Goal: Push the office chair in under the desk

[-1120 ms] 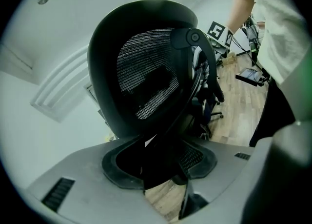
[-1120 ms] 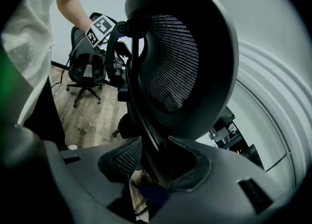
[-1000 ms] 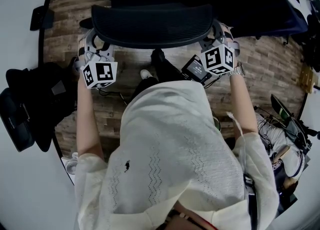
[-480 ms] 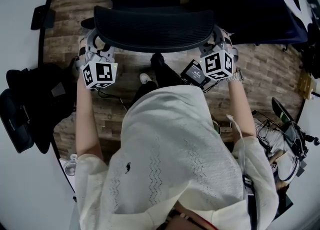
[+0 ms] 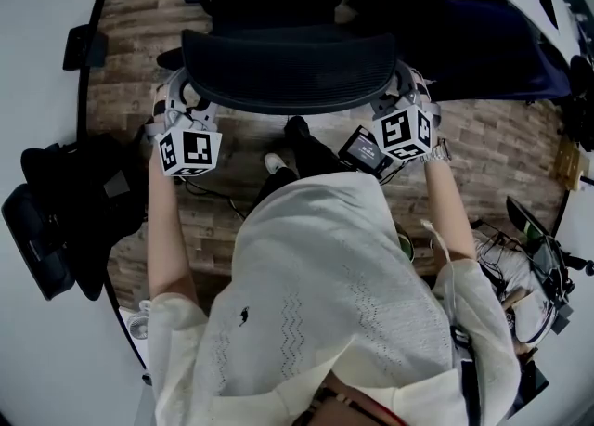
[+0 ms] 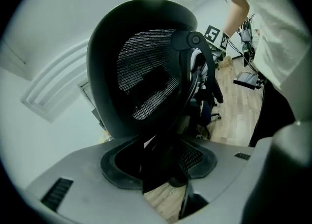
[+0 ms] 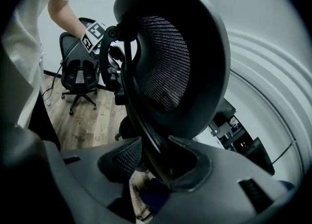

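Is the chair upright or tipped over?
Upright: the chair stands on the floor, left gripper and right gripper clamping its backrest.

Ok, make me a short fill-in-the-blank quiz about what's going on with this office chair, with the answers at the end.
1. The left gripper and the right gripper are both shut on the backrest of the office ___.
2. The backrest's panel is black ___.
3. The floor is laid with ___ planks.
Missing words: chair; mesh; wood.
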{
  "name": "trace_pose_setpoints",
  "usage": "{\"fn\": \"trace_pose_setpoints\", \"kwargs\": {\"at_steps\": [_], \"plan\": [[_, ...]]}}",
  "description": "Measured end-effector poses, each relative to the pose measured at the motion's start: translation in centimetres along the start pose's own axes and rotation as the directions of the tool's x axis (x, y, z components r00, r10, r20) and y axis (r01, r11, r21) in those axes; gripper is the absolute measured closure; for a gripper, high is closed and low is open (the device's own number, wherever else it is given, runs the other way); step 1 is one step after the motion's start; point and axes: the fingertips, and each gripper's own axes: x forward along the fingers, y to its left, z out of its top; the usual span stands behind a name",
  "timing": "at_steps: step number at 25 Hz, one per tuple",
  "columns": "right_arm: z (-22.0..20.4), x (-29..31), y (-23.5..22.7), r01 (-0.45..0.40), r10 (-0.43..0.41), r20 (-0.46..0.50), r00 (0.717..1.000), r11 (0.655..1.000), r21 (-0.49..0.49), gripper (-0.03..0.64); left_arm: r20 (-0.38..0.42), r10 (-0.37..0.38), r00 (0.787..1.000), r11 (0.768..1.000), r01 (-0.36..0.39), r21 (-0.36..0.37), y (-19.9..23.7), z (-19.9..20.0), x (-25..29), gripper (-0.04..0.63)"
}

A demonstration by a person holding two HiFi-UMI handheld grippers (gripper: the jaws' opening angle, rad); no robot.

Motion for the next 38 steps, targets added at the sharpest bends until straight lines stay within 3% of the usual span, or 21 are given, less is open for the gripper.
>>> {"fn": "trace_pose_setpoints", "kwargs": {"at_steps": [20,38], "plan": [[0.8,4.9,-4.8,-0.022,0.021,0.012,1.000,0.999,0.046,0.449,-0.029,0.005,1.000,1.000,-0.006,-0.015,4.8,-0.7,5.8,0.408],[0.3,9.4,-11.2,-0.060,0.059,0.062,0.996,0.998,0.010,0.454,-0.051,0.008,0.999,1.000,-0.009,-0.024,8.6,0.4,11.9,0.407]]}}
